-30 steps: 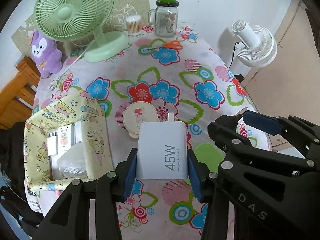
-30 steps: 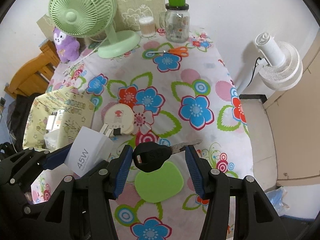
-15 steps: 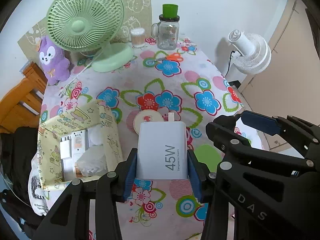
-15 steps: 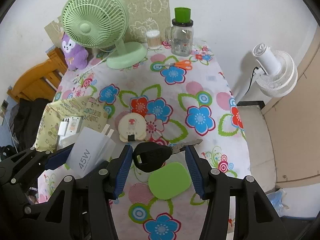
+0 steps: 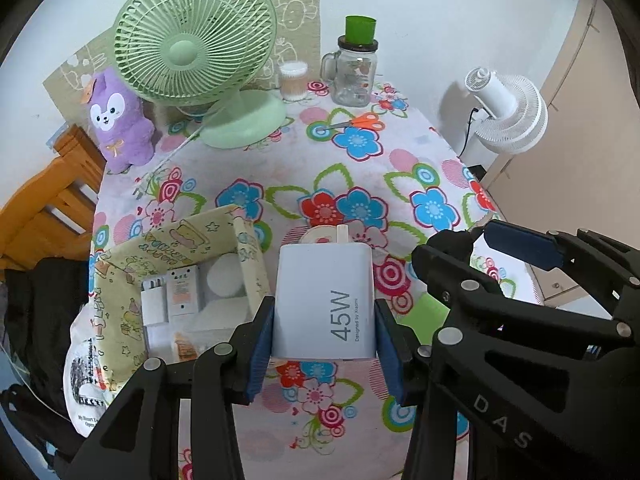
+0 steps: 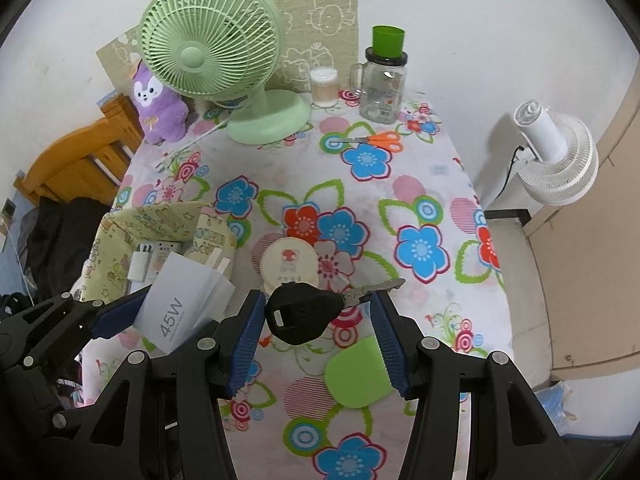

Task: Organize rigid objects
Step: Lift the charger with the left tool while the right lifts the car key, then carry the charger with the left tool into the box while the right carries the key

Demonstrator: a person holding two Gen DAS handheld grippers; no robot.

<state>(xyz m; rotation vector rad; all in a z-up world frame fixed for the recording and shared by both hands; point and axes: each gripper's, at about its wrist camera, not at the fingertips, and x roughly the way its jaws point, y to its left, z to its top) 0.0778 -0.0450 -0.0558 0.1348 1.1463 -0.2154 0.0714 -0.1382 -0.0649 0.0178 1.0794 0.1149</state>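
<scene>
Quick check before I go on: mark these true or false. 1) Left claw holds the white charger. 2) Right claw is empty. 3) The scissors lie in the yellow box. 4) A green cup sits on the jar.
1) True: the left claw is shut on the white charger.
2) False: the right claw grips a black key.
3) False: the scissors lie on the tablecloth at the far end; the yellow box holds small white items.
4) True: the green cup sits on the jar.

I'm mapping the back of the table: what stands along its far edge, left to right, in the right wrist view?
Purple plush toy → green desk fan → cotton swab tub → glass jar mug.
</scene>
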